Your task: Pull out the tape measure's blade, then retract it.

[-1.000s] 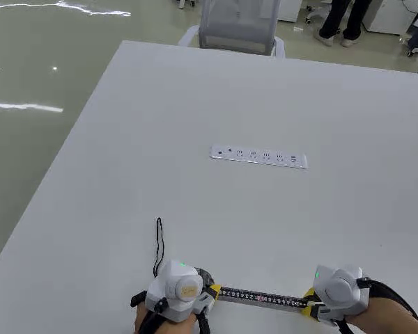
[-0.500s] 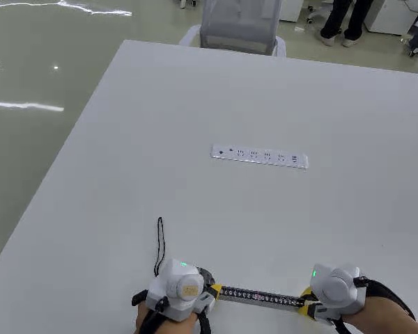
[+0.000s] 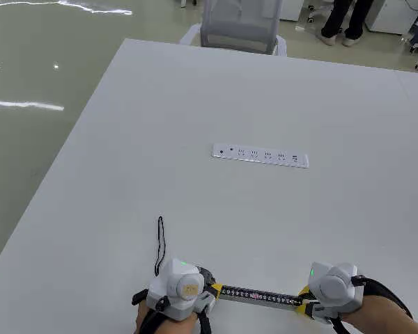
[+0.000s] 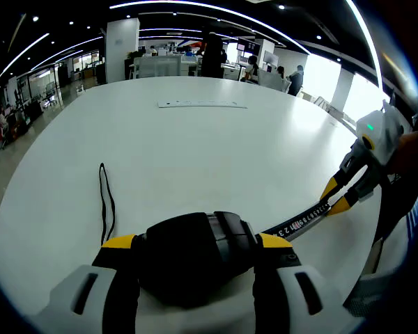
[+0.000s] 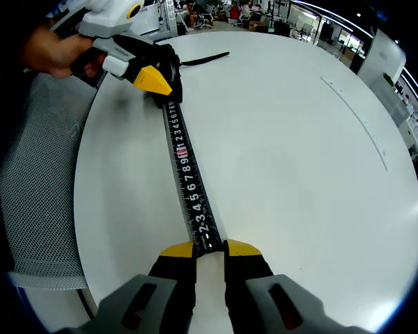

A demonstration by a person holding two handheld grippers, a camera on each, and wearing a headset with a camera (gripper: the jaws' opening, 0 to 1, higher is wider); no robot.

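Black is the colour of the tape measure case (image 4: 189, 263), and my left gripper (image 4: 196, 241) has its two yellow-tipped jaws closed tight on it, one on each side. In the head view this sits at about 6 o'clock, right at the near edge of the white table (image 3: 195, 104). The blade (image 5: 188, 174) is pulled out of the case and runs in a straight line toward 3 o'clock, over to my right gripper (image 5: 209, 248). It is black with white numbers facing up, and one number is marked in red. The right gripper's jaws are almost together and pinch the very tip of the blade between them. The blade lies low along the table top, but I cannot tell if it touches the table all the way. A thin black strap (image 3: 159, 243) comes from the case and lies flat on the table, reaching out toward 11 o'clock from the left gripper. A long white power strip (image 3: 260, 155) lies in the middle of the table, at 12 o'clock from the blade and well apart from it. At the far end of the table, also at 12 o'clock, stands a grey mesh chair (image 3: 238, 24). A hand holds each gripper at the bottom of the head view.
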